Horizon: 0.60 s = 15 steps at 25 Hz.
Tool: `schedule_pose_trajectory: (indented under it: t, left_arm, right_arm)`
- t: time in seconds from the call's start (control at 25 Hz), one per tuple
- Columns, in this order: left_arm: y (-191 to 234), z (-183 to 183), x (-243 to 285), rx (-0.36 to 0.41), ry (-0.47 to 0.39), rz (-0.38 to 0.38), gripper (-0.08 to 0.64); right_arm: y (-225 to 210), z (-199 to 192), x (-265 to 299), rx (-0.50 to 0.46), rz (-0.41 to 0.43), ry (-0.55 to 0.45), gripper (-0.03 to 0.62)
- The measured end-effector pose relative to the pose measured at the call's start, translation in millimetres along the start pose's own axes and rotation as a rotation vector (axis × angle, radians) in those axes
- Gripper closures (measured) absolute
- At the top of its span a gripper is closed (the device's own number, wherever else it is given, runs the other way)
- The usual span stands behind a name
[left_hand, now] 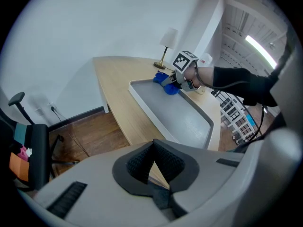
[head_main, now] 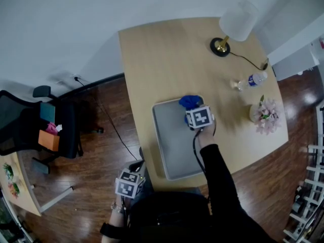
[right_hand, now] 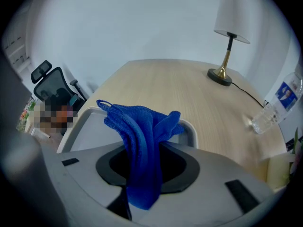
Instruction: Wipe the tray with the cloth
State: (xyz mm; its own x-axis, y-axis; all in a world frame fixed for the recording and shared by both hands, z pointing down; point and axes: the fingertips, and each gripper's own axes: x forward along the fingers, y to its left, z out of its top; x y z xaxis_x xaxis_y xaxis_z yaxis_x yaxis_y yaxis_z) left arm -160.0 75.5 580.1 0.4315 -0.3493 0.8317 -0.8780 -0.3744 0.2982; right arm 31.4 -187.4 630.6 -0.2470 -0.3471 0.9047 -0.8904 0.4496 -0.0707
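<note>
Head view shows right gripper (head_main: pixel 194 111) clamping cloth (head_main: pixel 189 101) at tray's (head_main: pixel 172 148) far rim.

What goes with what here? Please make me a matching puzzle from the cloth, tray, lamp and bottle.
1 cloth
2 tray
3 lamp
4 bottle

A lying on its side
B blue, gripped in the right tool
C grey, flat on the table
D upright at the far end

Pairs: 1-B, 2-C, 3-D, 4-A
</note>
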Motion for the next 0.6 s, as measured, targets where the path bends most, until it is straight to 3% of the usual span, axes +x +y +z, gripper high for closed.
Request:
schedule_pose_trajectory:
  t: [0.24, 0.6]
  left_arm:
    - [3.9, -0.6, -2.3, -0.007, -0.003, 0.006, 0.557]
    - [4.8, -1.3, -5.3, -0.006, -0.009, 0.007, 0.557]
  right_arm:
    - [31.4, 10.5, 4.8, 0.023, 0.054, -0.042, 0.456]
    - [107.3, 20.0, 15.0, -0.037, 0.150, -0.062, 0.456]
